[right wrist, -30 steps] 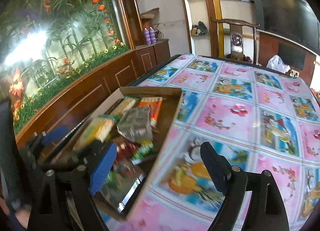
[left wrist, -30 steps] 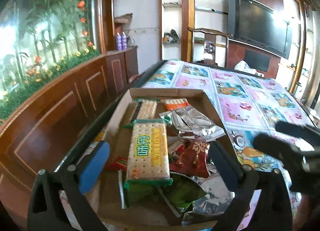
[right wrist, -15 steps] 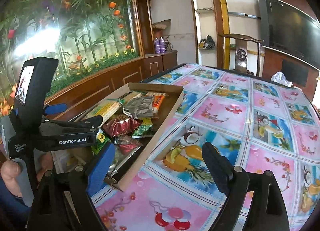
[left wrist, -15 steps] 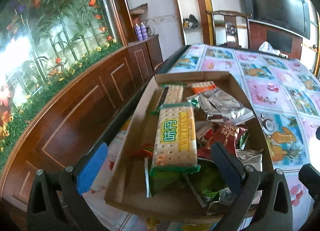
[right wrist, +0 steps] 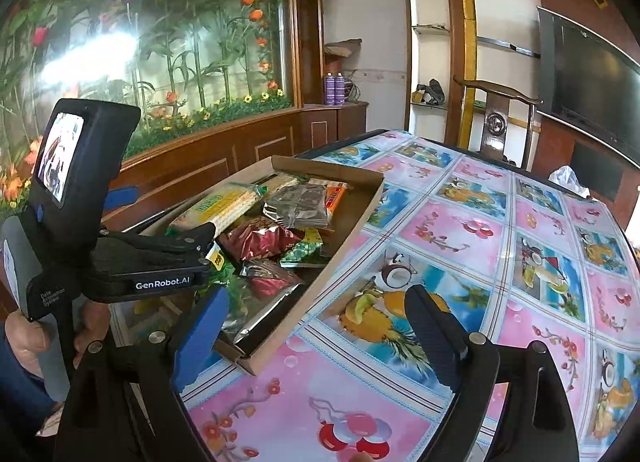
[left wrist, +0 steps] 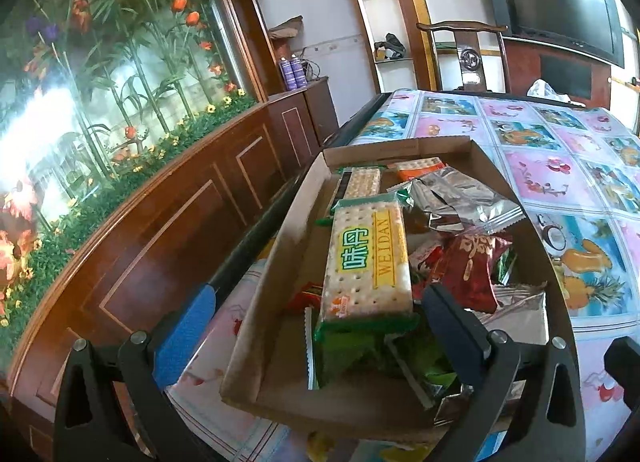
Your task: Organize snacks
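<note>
You've drawn both grippers, left gripper (left wrist: 316,326) and right gripper (right wrist: 316,330), back from the shallow brown cardboard snack tray (left wrist: 276,262), jaws wide and empty, likely surveying.

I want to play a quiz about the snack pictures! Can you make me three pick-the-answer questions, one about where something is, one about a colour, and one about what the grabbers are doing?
1. Where is the cracker pack?
A. In the cardboard box
B. On the chair
C. On the floor

2. What colour is the label on the cracker pack?
A. Purple
B. Yellow
C. Black

3. What is the left gripper doing?
A. Squeezing a red bag
B. Holding the box
C. Open, holding nothing

Answers: 1 A, it lies on the other snacks inside. 2 B, a yellow panel. 3 C, its fingers are spread apart, like the right gripper.
</note>
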Available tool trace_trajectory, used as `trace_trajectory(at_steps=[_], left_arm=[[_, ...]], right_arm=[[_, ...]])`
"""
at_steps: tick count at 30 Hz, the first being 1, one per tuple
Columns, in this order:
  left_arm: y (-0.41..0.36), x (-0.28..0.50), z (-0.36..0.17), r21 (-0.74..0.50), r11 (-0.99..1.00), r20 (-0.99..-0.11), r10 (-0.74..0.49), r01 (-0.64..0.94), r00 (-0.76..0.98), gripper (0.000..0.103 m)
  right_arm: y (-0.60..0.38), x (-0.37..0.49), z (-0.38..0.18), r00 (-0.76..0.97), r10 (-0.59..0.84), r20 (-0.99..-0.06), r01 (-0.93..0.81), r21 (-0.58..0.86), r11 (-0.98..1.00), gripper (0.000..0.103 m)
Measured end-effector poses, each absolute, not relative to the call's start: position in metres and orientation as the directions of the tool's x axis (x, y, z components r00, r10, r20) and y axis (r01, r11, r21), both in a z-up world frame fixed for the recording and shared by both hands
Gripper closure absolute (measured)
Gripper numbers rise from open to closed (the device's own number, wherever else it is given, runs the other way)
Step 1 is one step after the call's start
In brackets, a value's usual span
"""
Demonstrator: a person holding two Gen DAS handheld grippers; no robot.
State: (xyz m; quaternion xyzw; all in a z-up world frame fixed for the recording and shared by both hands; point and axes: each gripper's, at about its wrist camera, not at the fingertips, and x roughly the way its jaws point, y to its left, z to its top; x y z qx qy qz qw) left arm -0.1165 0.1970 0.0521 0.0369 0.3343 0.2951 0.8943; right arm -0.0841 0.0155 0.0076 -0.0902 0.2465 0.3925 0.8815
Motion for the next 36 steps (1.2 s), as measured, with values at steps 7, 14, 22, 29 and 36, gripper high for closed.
trace_trajectory(at_steps=[7, 14, 22, 29, 36], left_arm=[[0.2006, -0.1167, 0.0505, 0.257, 0.824, -0.586, 0.548, -0.504, 0.597, 0.0], [0.2012, -0.1181, 0.0508, 0.264, 0.82, -0.58, 0.556, -0.508, 0.595, 0.0], [0.1999, -0.1198, 0.052, 0.278, 0.816, -0.573, 0.565, -0.508, 0.594, 0.0], [0.2008, -0.121, 0.054, 0.281, 0.81, -0.565, 0.574, -0.515, 0.593, 0.0], [0.2011, -0.1213, 0.0543, 0.28, 0.81, -0.566, 0.573, -0.515, 0.593, 0.0]], right_arm=[[0.0153, -0.0823, 0.0072, 0.568, 0.646, -0.509, -0.734, 0.041, 0.678, 0.01], [0.015, -0.0805, 0.0048, 0.566, 0.644, -0.515, -0.732, 0.045, 0.68, 0.01], [0.0135, -0.0793, 0.0029, 0.566, 0.642, -0.518, -0.73, 0.048, 0.682, 0.01], [0.0132, -0.0785, 0.0023, 0.565, 0.641, -0.52, -0.729, 0.049, 0.683, 0.01], [0.0131, -0.0784, 0.0027, 0.565, 0.641, -0.52, -0.729, 0.049, 0.682, 0.01]])
